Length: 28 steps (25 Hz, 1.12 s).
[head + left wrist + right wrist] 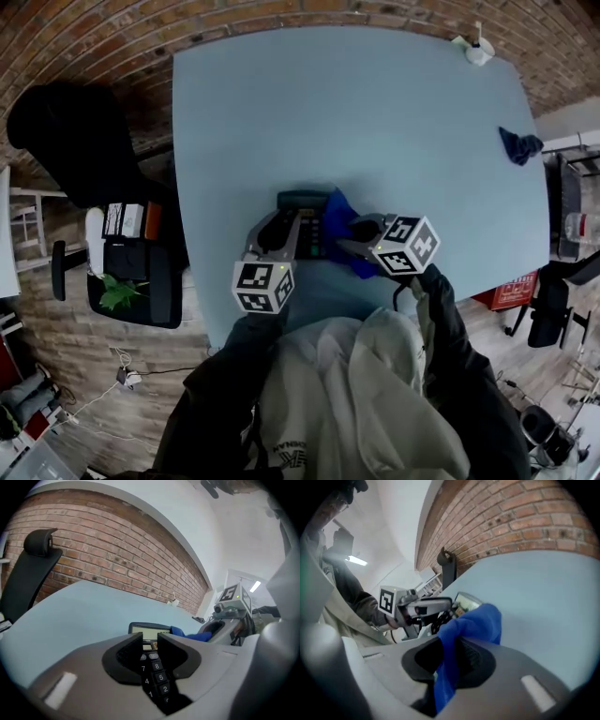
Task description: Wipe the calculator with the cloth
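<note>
The dark desk calculator (pixel 307 223) lay flat near the front edge of the pale blue-grey tabletop (pixel 375 122), its display (pixel 149 631) at the far end and its number keys towards the person. A bright blue cloth (pixel 339 221) was draped against the calculator's right side, over part of it. The right gripper (pixel 351 242) was clamped on this cloth, with a fold of blue fabric (pixel 473 625) pinched between its dark jaws and bulging out ahead of them. The left gripper (pixel 287 231) sat over the calculator's left part. Its jaws were a narrow gap apart above the keypad, with two columns of keys visible through the gap. Whether they touched the calculator could not be made out. A small dark blue rag (pixel 518 145) lay well apart at the tabletop's right edge. A black office chair (pixel 75 141) stood off to the left, and a red brick wall (pixel 117 559) ran beyond the tabletop.
</note>
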Each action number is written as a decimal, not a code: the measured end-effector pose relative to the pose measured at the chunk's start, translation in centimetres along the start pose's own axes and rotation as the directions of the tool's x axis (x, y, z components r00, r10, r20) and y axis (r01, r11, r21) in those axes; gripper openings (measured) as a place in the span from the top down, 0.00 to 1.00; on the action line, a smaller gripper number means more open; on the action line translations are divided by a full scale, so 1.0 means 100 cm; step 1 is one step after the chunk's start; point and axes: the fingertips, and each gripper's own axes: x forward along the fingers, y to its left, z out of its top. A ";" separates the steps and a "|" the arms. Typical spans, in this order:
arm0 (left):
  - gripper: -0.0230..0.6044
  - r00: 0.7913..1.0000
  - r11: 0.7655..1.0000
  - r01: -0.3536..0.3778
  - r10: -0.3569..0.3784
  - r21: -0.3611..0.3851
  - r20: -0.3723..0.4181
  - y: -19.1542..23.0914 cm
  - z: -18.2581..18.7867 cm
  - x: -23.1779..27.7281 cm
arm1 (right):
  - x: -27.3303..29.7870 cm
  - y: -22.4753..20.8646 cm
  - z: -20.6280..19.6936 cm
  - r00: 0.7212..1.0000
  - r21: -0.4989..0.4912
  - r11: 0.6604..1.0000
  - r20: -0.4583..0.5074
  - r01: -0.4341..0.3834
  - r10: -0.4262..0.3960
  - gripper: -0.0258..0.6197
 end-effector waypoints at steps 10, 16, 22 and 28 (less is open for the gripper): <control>0.96 0.999 0.989 0.034 -0.033 -0.145 0.010 0.019 0.006 -0.009 | 0.034 0.002 0.037 0.962 -0.134 0.953 0.078 0.271 -0.263 0.86; 0.96 1.000 0.991 0.026 -0.024 -0.129 0.017 0.019 0.006 -0.008 | 0.036 0.033 0.011 0.980 -0.143 0.969 0.033 0.199 -0.197 0.86; 0.96 0.999 0.994 0.041 -0.040 -0.098 0.015 0.015 0.006 -0.007 | 0.011 0.010 0.044 0.926 -0.190 0.909 0.156 0.370 -0.344 0.86; 0.96 1.000 0.993 0.019 -0.018 -0.113 0.010 0.016 0.005 -0.006 | 0.059 0.036 0.041 0.936 -0.403 0.856 0.006 0.325 -0.352 0.86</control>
